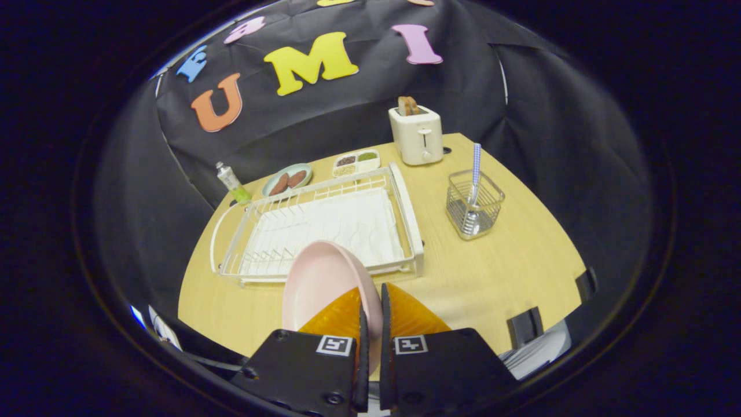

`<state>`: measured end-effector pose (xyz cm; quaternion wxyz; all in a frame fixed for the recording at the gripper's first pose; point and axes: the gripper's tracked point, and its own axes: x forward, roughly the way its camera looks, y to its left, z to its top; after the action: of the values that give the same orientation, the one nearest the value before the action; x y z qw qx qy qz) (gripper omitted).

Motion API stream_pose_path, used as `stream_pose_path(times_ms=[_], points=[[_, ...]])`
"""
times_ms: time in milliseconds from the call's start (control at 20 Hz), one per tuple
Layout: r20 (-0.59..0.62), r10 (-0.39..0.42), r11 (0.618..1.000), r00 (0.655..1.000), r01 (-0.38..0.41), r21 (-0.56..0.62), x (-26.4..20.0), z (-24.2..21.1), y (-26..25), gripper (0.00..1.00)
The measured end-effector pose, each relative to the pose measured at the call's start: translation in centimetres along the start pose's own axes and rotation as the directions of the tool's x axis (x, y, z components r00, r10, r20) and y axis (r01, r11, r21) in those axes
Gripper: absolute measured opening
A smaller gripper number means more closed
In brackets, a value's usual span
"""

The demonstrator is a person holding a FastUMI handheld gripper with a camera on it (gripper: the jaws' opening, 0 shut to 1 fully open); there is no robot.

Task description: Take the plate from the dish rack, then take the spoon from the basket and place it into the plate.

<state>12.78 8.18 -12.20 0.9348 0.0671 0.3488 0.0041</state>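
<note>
The claw point(371, 315) is clamped on the near rim of the pink plate point(324, 278), one finger on each face, so the plate stands on edge, tilted a little to the left. It hangs in front of the near rail of the white dish rack point(324, 223), above the tabletop point(492, 272). Gripping by the rim looks the only way to carry a plate that stood upright between the rack's wires.

The rack itself holds no other dishes, only its white drip mat. The spoon point(475, 174) stands handle-up in the wire basket point(474, 205), far right of the rack, so its handle is easy to pinch from above. I'd judge the plate must be laid flat on bare tabletop before the spoon is fetched. A toaster point(417, 136) sits at the far edge.
</note>
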Motion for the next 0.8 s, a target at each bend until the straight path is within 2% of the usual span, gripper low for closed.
stream_pose_path(times_ms=[200, 400, 600, 700, 750, 800], points=[[0.038, -0.032, 0.999, 0.999, 0.031, 0.033, 1.7, -3.1, -1.9, 0.13], [0.041, 0.004, 0.998, 0.999, -0.007, 0.066, 2.9, -5.2, -2.7, 0.15], [0.04, -0.022, 0.997, 0.999, 0.019, 0.072, 4.5, -6.2, -4.9, 0.18], [0.06, -0.045, 0.997, 0.997, 0.042, 0.058, 5.1, -6.0, -6.1, 0.16], [0.074, -0.029, 0.998, 0.997, 0.024, 0.06, 5.3, -5.8, -6.1, 0.14], [0.102, -0.01, 0.997, 0.995, 0.002, 0.08, 4.8, -5.1, -6.3, 0.16]])
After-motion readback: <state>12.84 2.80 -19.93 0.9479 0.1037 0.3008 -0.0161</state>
